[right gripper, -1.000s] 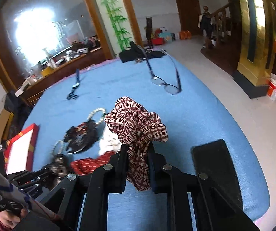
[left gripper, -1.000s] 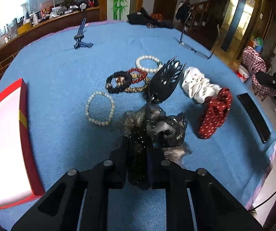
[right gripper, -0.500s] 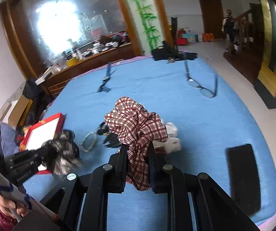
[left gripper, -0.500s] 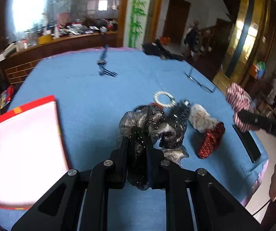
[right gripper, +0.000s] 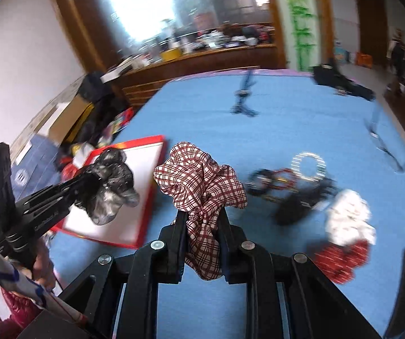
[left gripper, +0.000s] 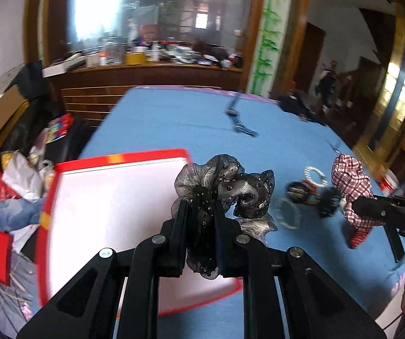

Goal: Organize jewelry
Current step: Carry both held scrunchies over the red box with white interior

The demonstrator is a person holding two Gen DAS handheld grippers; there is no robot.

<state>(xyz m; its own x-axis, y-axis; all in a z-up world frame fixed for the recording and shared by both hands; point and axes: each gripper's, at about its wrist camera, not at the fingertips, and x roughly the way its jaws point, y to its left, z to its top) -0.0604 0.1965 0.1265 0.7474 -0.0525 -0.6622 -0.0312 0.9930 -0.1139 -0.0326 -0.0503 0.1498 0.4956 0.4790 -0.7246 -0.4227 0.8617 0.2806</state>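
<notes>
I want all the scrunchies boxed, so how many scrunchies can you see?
4: a grey scrunchie in the left gripper over the red box; a plaid scrunchie in the right gripper, whose jaws are opening; white and red dotted ones touching on the table. Others may be hidden.

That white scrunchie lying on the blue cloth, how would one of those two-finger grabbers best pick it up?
I'd come straight down from above and pinch across one puffy fold of the white scrunchie, on its far edge. It lies flat and bunched, so any raised ruffle offers soft fabric to squeeze. The near edge touches the red dotted scrunchie, which could get caught too.
</notes>
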